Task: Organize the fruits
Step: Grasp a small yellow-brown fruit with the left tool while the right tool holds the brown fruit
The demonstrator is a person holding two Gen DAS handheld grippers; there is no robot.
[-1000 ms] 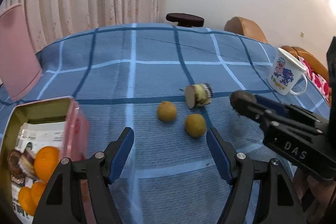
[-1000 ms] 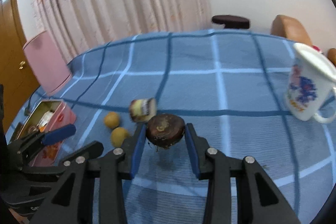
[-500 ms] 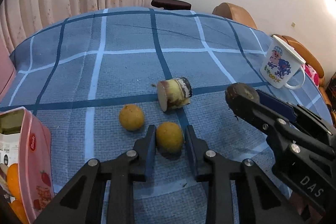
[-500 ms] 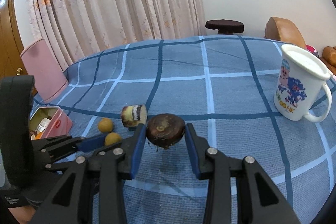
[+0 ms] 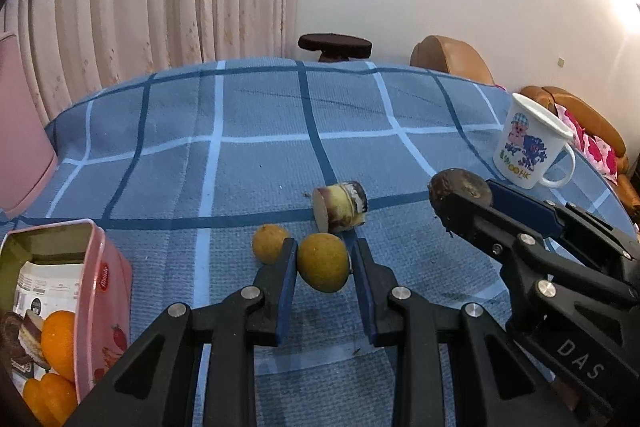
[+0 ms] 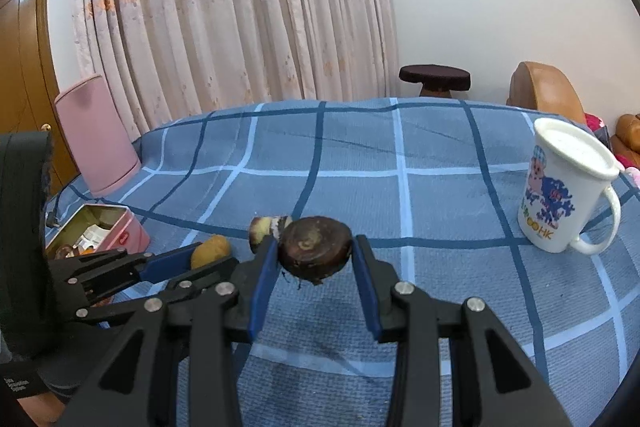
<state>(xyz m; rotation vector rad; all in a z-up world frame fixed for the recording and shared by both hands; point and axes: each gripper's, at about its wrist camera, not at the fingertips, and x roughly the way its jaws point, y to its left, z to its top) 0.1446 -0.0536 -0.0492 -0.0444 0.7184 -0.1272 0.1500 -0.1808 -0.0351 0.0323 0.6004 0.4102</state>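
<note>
The left gripper is clamped on a yellow-brown fruit, its blue pads pressed to both sides, and the fruit seems lifted a little above the blue checked tablecloth, though from here I cannot be sure it is clear of the cloth. A second yellow fruit sits on the cloth just beside it, partly hidden behind the left finger. Just beyond both lies a cut stub with a pale face and dark skin, on its side near the middle of the cloth; what it is I cannot make out. The right gripper holds a dark brown, round, rough-skinned fruit off the cloth, with some frayed bits hanging beneath. At the near left edge of the cloth stands an open pink tin, cut off by the frame; orange fruits and some packets show inside, the rest lost in the dark corner. A white mug with a cartoon print stands upright near the right edge, well apart from the fruits. A pink object at the far left edge is only partly seen.
</note>
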